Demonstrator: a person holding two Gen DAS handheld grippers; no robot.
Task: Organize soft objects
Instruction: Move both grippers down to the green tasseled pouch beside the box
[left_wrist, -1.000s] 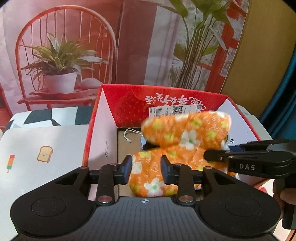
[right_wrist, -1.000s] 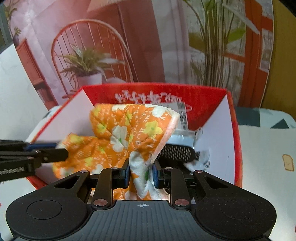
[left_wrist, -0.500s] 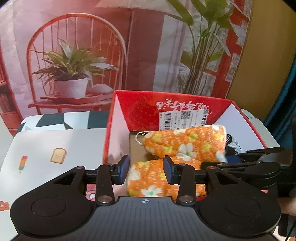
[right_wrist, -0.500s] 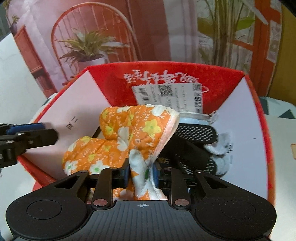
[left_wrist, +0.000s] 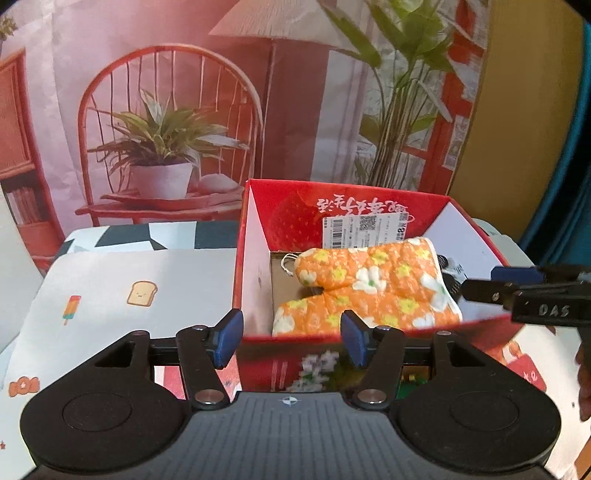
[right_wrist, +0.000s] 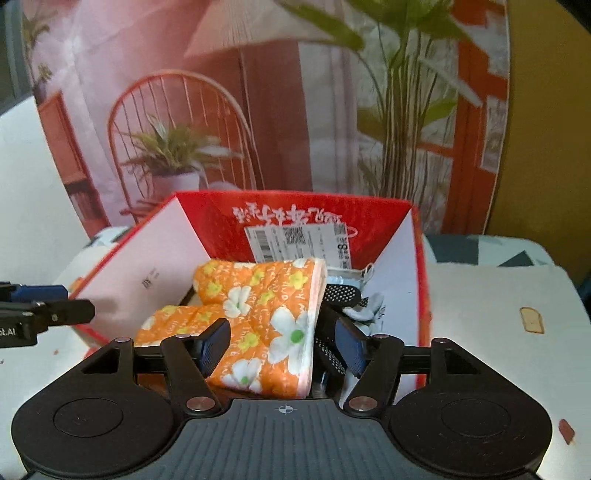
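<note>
An orange oven mitt with flowers (left_wrist: 373, 291) lies inside the red cardboard box (left_wrist: 255, 266); it also shows in the right wrist view (right_wrist: 266, 317), in the box (right_wrist: 421, 280). My left gripper (left_wrist: 288, 341) is open and empty, just in front of the box's near wall. My right gripper (right_wrist: 282, 345) is open, its fingers on either side of the mitt's cuff without pressing it. The right gripper also shows at the right of the left wrist view (left_wrist: 524, 291). Black-and-white soft items (right_wrist: 347, 299) lie in the box beside the mitt.
The box stands on a white table mat with toast and popsicle prints (left_wrist: 140, 291). A printed backdrop with a chair and plants (left_wrist: 166, 147) stands behind the table. The left gripper shows at the left edge of the right wrist view (right_wrist: 40, 314).
Both grippers let go of the mitt and opened. The mitt dropped into the box. Both grippers drew back toward the near side of the box.
</note>
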